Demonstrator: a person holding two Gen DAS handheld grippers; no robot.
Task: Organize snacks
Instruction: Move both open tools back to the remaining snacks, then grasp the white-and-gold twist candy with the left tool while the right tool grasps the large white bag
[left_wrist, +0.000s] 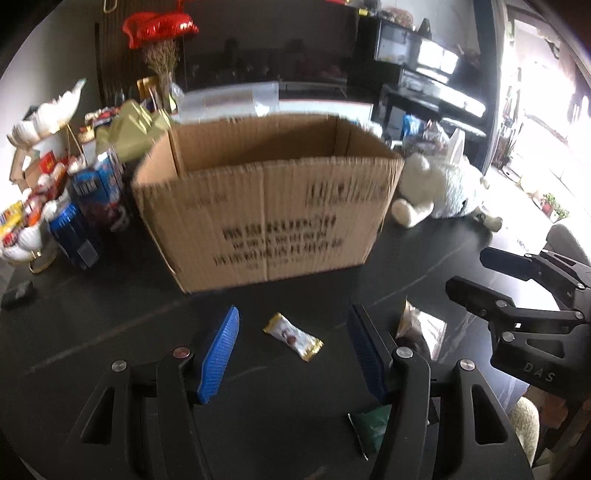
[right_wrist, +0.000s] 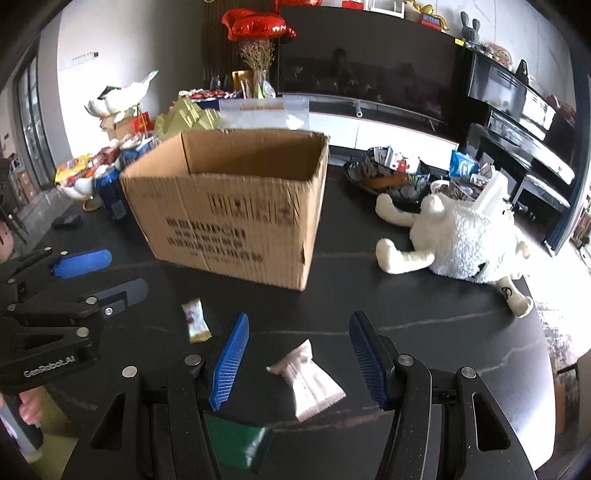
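Both hand-held grippers hang over the dark table (right_wrist: 461, 314) with jaws apart and nothing between the pads. Left hand-held gripper (left_wrist: 293, 325) frames a small white-and-gold candy wrapper (left_wrist: 293, 336) lying flat, untouched. Right hand-held gripper (right_wrist: 299, 332) frames a pale crinkled snack packet (right_wrist: 308, 380), also untouched. A green packet (right_wrist: 236, 441) lies nearest the table's front edge, partly under the right hand-held gripper's body. Behind the snacks stands an open cardboard box (right_wrist: 236, 221), flaps down, with bare table between it and the packets. A white plush toy (right_wrist: 461, 236) lies to the box's right; cartons and snack clutter (left_wrist: 85, 199) crowd its left.
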